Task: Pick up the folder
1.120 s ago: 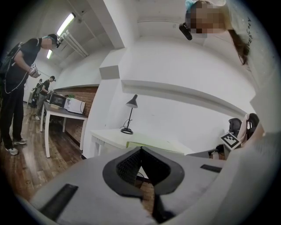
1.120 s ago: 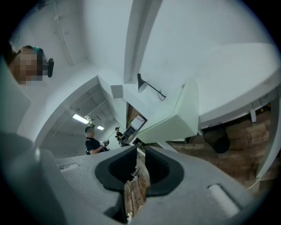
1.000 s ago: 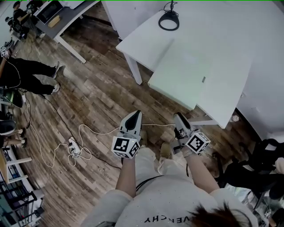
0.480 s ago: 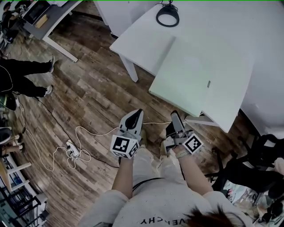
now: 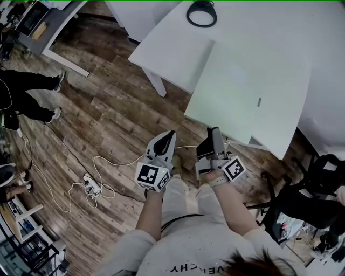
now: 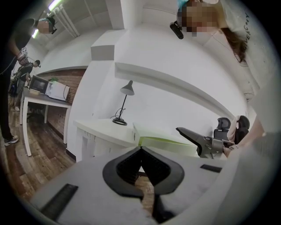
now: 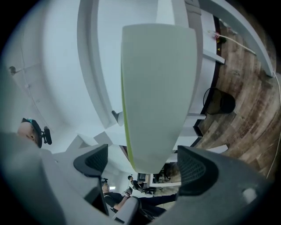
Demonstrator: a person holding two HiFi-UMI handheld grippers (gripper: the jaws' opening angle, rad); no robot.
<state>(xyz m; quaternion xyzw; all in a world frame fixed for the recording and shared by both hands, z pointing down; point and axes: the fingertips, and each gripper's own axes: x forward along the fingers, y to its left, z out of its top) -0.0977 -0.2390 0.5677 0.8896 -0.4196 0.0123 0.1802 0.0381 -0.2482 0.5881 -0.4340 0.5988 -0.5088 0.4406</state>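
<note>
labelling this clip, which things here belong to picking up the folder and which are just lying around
Job in hand:
folder, overhanging the table
right gripper, jaws just been opening, folder edge lined up between them, not gripped
left gripper, jaws shut, empty

Lying about:
desk lamp
power strip on the floor
office chair

Head view steeply downward; 2 gripper views toward shared folder [image 5: 248, 91]

Lighting was bright, even and diffuse. The white counter [image 5: 172, 43] was almost overexposed in the head view; shadows on the wooden floor [image 5: 108, 108] were soft. A ceiling strip light [image 6: 54, 4] glared. Both gripper views showed heavy fisheye distortion and dark vignetted corners.
</note>
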